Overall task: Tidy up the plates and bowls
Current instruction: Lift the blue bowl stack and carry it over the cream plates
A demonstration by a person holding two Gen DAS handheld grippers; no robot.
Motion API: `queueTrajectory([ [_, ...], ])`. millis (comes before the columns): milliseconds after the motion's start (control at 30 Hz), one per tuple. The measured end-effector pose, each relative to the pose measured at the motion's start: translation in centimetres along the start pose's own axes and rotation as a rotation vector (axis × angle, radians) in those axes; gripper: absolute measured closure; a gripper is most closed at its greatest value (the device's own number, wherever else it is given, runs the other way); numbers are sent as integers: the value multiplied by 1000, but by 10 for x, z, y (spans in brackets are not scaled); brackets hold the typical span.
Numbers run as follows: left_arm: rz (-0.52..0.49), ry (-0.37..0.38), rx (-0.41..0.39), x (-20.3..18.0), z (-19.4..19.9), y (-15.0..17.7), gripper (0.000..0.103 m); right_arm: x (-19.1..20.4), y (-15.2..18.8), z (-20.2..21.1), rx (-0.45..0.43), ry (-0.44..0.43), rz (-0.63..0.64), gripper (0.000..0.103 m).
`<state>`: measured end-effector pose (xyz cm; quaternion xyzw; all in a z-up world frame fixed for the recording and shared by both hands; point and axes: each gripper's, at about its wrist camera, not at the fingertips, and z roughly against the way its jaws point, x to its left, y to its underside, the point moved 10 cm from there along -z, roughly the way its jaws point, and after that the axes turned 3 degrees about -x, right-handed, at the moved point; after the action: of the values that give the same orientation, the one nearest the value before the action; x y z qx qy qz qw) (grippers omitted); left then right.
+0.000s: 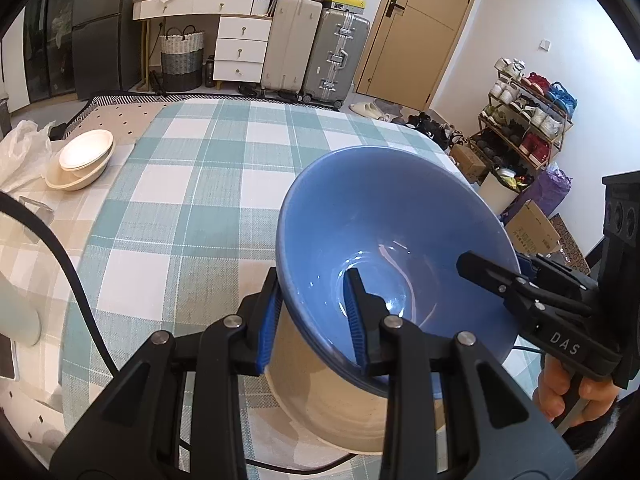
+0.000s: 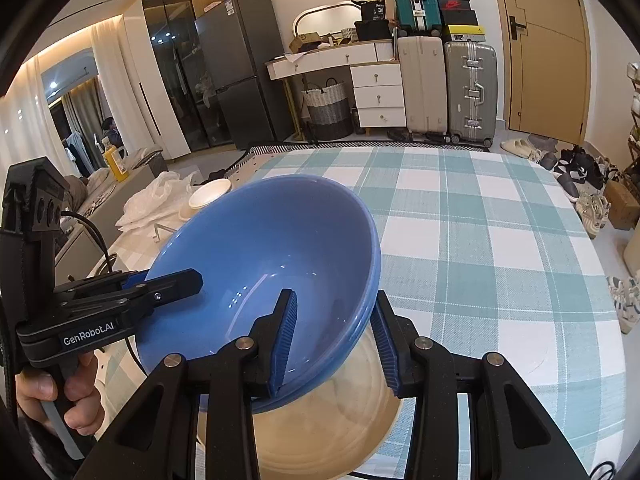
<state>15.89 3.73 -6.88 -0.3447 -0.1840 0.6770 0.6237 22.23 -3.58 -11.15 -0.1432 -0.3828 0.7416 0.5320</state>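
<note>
The surface (image 1: 208, 184), covered by a green-and-white checked cloth, carried all task items. The blue bowl (image 1: 384, 216) was held tilted above a beige bowl (image 1: 320, 408), which stood on the surface directly beneath it; whether the two touched could not be determined. The left tongs (image 1: 314, 320) were closed on the near-left wall of the blue bowl, one finger inside and one outside. The right tongs (image 2: 334, 336) were closed on the opposite wall in the same manner. A two-sided grip of this kind probably served to control the heavy bowl for nesting into the beige bowl. A stack of white bowls (image 1: 82, 158) rested near the far left edge, well apart, beside a white plastic bag (image 1: 20, 156). Nothing stood between the held bowl and the beige bowl.
</note>
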Motion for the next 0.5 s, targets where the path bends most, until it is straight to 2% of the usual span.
queueTrajectory([
  [500, -15, -14, 24, -2, -29, 4, 76, -14, 12, -13, 19, -1, -22, 64],
])
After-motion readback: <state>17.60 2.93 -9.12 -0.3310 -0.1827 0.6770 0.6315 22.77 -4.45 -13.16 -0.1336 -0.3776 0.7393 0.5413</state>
